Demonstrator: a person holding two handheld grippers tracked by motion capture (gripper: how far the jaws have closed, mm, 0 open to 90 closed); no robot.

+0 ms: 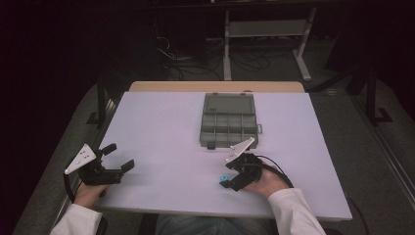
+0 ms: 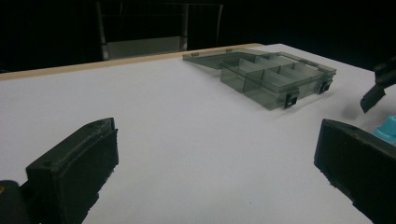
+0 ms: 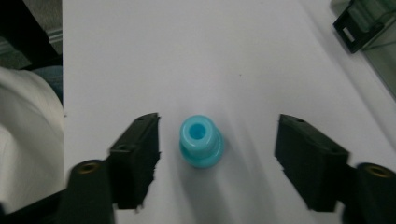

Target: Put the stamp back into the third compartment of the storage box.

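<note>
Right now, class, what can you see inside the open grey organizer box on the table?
The organizer box lies open with its lid folded back. Its dividers form small compartments, and those visible look empty. The high view is too dim to rule out a tiny item.

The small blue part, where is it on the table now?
The small blue part stands on the white table near its front edge, between the open jaws of the right gripper, nearer than the compartment box.
</note>
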